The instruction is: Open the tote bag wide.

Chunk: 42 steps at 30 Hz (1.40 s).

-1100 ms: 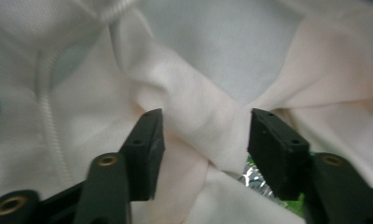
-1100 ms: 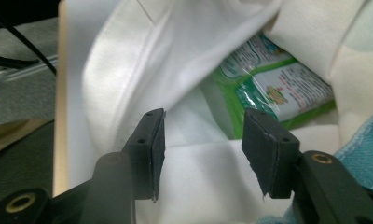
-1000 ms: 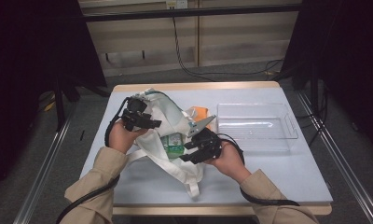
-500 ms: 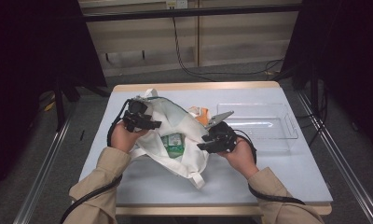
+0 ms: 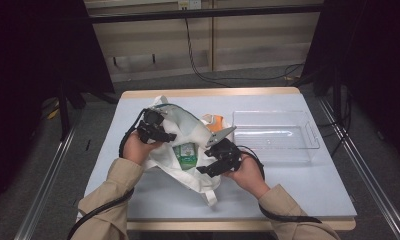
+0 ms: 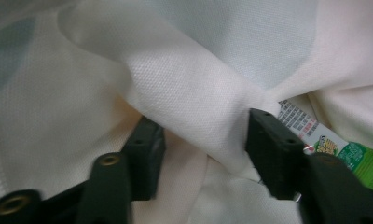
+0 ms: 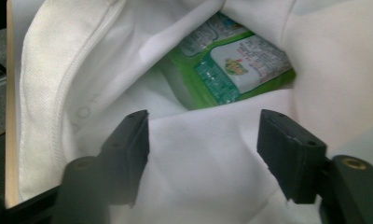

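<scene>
Left claw (image 6: 201, 135) pinching a white bag (image 5: 188, 131) fold; right claw (image 7: 203, 149) spread, just opened, over the cloth.

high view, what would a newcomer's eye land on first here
A crumpled white cloth bag lies mid-table, with a green packet showing in its mouth. The left hand-held gripper pinches a fold of it, while the right hand-held gripper stands open at its near edge. A clear plastic bin sits to the right.

The high view looks down and forward from above the person's side of the table (image 5: 308, 190). Each gripper view rides on its gripper and looks along the jaws, very close to the white bag (image 6: 184, 93). All three views share the bag (image 5: 188, 132) and the green pack (image 7: 231, 70).
</scene>
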{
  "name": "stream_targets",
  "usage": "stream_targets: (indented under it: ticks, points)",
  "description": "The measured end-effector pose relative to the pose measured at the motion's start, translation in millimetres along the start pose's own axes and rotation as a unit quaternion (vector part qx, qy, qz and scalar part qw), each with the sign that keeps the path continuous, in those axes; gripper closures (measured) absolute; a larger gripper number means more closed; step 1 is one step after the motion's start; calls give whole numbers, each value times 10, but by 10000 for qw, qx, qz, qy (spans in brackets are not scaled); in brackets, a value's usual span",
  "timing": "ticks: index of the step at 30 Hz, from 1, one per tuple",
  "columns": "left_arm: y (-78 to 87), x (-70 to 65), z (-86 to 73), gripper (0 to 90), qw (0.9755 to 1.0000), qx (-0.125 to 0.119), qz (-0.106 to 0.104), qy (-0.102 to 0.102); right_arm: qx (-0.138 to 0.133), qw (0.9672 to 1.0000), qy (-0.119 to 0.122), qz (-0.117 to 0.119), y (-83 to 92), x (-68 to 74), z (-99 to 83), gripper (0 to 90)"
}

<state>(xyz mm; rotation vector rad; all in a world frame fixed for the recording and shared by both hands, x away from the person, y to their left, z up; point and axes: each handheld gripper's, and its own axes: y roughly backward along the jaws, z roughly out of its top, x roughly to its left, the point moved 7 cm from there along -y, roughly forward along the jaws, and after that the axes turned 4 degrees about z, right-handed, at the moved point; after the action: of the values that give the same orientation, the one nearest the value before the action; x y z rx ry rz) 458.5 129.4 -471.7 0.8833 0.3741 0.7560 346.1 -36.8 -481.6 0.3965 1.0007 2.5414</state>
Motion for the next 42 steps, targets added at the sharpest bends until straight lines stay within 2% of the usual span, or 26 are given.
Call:
stream_targets:
  ticks: [1, 3, 4, 6, 7, 8, 9, 10, 11, 16, 17, 18, 20, 22, 24, 26, 27, 28, 31, 33, 36, 37, 38, 39, 41, 42]
  points:
    - [-10, -9, 5, 568, 10000, -1, -23, 83, 39, 10000, 45, -36, -19, 9, -4, 295]
    - [-12, -4, 3, 676, 9999, 86, -69, 102, 29, 9999, 95, -41, -49, 22, 8, 277]
    - [-20, -19, 9, 739, 9996, 73, -108, 240, 6, 10000, 87, -43, -54, 29, 21, 268]
    - [-28, -27, 13, 859, 9995, 99, -158, 246, -39, 9999, 155, -21, -55, 39, 53, 257]
    - [-24, -32, 13, 867, 9993, 154, -205, 270, -54, 9999, 136, -3, -57, 43, 71, 258]
    - [-17, -18, 11, 871, 9995, 194, -187, 182, -69, 9999, 149, 32, -55, 43, 90, 260]
    - [-20, -34, 24, 875, 9992, 128, -192, 330, -98, 9998, 146, 52, -62, 48, 107, 261]
    - [-5, -14, 18, 877, 9994, 201, -219, 197, -94, 9997, 184, 91, -69, 57, 119, 269]
    - [0, -9, 18, 879, 9994, 213, -223, 179, -81, 9997, 197, 104, -86, 65, 127, 271]
    - [21, -18, 29, 883, 9991, 199, -253, 259, 280, 9991, 312, 51, -229, 61, 50, 263]
    - [9, -39, 42, 884, 9989, 82, -215, 406, 335, 9990, 285, 42, -244, 55, 20, 274]
    - [25, -20, 28, 884, 9992, 175, -233, 288, 401, 9989, 227, 39, -252, 44, -16, 286]
    - [24, -30, 39, 885, 9987, 107, -259, 421, 529, 9985, 139, 60, -265, 16, -83, 329]
    - [29, -32, 40, 886, 9986, 114, -285, 425, 572, 9984, -20, 21, -269, -8, -123, 391]
    - [30, -31, 42, 887, 9987, 101, -259, 419, 646, 9979, -75, 56, -264, -25, -142, 572]
    - [27, -28, 42, 887, 9984, 117, -316, 455, 680, 9974, -165, 142, -264, -27, -158, 662]
    - [37, -6, 31, 886, 9988, 205, -323, 300, 731, 9970, -202, 141, -273, -26, -172, 730]
    - [36, -3, 34, 887, 9988, 199, -314, 309, 727, 9968, -223, 242, -281, -11, -179, 861]
    - [39, 0, 40, 887, 9990, 189, -292, 265, 772, 9966, -205, 201, -291, 2, -198, 896]
    - [48, 1, 45, 887, 9990, 178, -299, 277, 787, 9962, -302, 221, -276, -2, -198, 900]
    - [51, -8, 66, 888, 9984, 42, -313, 465, 791, 9962, -299, 221, -260, 2, -217, 900]
    - [61, 9, 68, 889, 9985, 35, -291, 458, 763, 9965, -273, 207, -251, 0, -223, 900]
    - [84, 41, 60, 890, 9990, 136, -316, 295, 791, 9964, -220, 199, -243, 1, -237, 900]
    - [95, 59, 66, 890, 9991, 132, -286, 284, 850, 9960, -226, 179, -237, 9, -254, 900]
    - [109, 80, 99, 891, 9988, 21, -267, 405, 856, 9958, -246, 203, -208, 7, -282, 900]
    - [122, 97, 108, 891, 9990, 45, -286, 331, 836, 9959, -268, 205, -194, -2, -294, 900]
